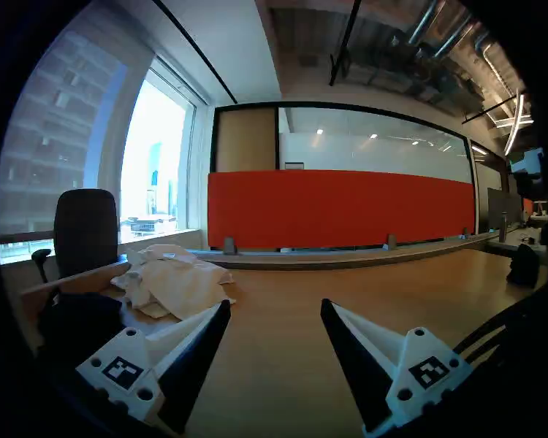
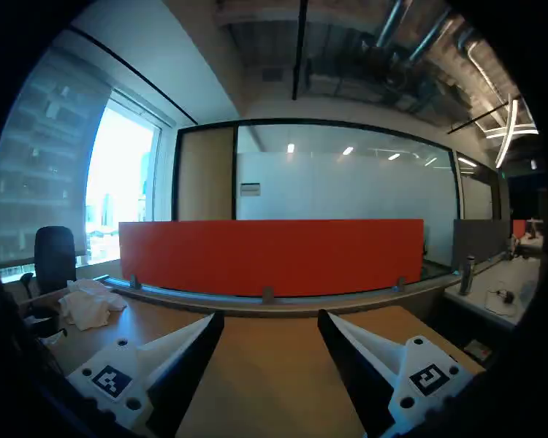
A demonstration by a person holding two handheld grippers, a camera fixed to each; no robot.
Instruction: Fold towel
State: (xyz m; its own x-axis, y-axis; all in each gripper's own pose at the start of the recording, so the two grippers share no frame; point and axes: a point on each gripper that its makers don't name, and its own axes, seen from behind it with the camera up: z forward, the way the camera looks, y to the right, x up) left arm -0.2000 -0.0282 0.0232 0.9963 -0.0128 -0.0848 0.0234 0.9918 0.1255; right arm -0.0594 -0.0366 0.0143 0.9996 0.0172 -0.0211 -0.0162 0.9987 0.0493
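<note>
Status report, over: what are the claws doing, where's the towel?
Left gripper open. Right gripper open. Towel crumpled on desk, untouched; dark item beside it.

The desk lies open ahead, with the crumpled towel heaped at left and an orange divider walling the far edge.

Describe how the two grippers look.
Left gripper: two white wedge-shaped fingers with black inner faces, tapering to points, each carrying a square black-and-white marker and small round holes. Right gripper: the same build and markings.
</note>
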